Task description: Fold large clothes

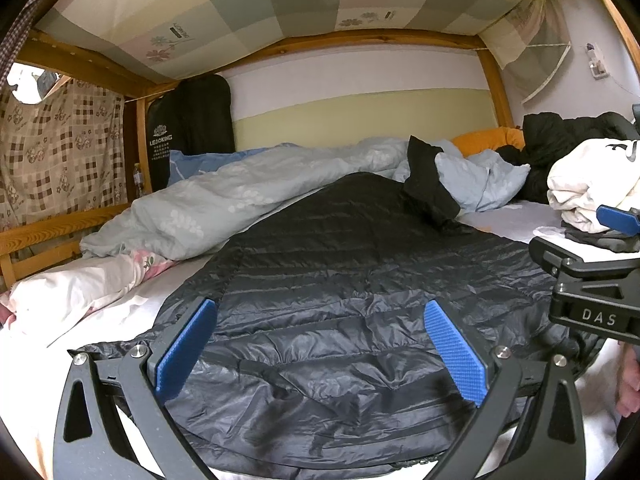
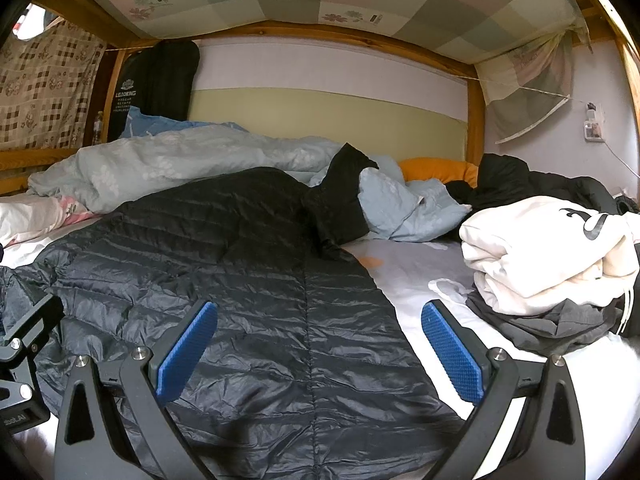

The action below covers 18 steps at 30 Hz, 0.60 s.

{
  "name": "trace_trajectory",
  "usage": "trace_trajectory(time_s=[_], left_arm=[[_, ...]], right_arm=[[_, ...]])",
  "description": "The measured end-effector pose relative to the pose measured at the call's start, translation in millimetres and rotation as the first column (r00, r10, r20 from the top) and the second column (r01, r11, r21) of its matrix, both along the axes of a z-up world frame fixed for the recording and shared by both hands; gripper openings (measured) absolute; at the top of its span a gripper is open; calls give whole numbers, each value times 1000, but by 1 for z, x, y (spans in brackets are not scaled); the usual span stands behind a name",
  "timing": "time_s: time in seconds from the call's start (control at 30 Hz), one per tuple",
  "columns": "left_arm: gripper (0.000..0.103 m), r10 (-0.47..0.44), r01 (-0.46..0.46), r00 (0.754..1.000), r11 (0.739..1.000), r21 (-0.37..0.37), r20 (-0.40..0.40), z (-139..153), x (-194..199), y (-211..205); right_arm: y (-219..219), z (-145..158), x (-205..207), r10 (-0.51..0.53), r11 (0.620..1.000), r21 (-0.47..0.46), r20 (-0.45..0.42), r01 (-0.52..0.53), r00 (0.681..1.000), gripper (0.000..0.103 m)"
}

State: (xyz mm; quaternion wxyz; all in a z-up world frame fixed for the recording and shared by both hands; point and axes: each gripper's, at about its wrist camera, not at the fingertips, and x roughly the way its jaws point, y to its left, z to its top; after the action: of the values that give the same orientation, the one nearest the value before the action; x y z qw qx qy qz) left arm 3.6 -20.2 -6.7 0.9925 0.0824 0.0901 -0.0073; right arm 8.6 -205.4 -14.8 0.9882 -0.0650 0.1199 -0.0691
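Observation:
A large dark quilted down jacket point(image 1: 340, 280) lies spread flat on the white bed sheet; it also fills the middle of the right wrist view point(image 2: 240, 280). My left gripper point(image 1: 320, 352) is open and empty, hovering over the jacket's near hem. My right gripper point(image 2: 318, 348) is open and empty above the jacket's right edge. The right gripper's body shows at the right of the left wrist view point(image 1: 588, 280). The left gripper's body shows at the left edge of the right wrist view point(image 2: 24, 360).
A pile of a folded white hoodie point(image 2: 552, 256) on grey clothes lies at the right. A light blue duvet point(image 1: 224, 200), black garments point(image 2: 340, 196) and an orange pillow point(image 2: 436, 172) lie behind. A wooden bunk frame point(image 1: 52, 228) bounds the bed.

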Motion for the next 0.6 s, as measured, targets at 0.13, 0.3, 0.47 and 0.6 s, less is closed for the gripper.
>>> trace_trajectory(time_s=[0.13,0.3,0.47,0.6], left_arm=[[103,-1,1,1000,1000,2,-5,0,1,-1],[103,-1,1,1000,1000,4,-5,0,1,-1],[103,2,-2,1000,1000,5,-2,-1,2,-1],[103,1,-1,1000,1000,-3,-4,-1,3,2]], right_arm=[[0,-1,2,-2,1000,5,-14,2,1000,103],[-1,-1,2,-7,1000,0,-11,7,1000,103],[-1,-1,2,-9,1000,-5,-7,9,1000,103],[-2,-1,2,-9,1000,4,-7,9,1000,103]])
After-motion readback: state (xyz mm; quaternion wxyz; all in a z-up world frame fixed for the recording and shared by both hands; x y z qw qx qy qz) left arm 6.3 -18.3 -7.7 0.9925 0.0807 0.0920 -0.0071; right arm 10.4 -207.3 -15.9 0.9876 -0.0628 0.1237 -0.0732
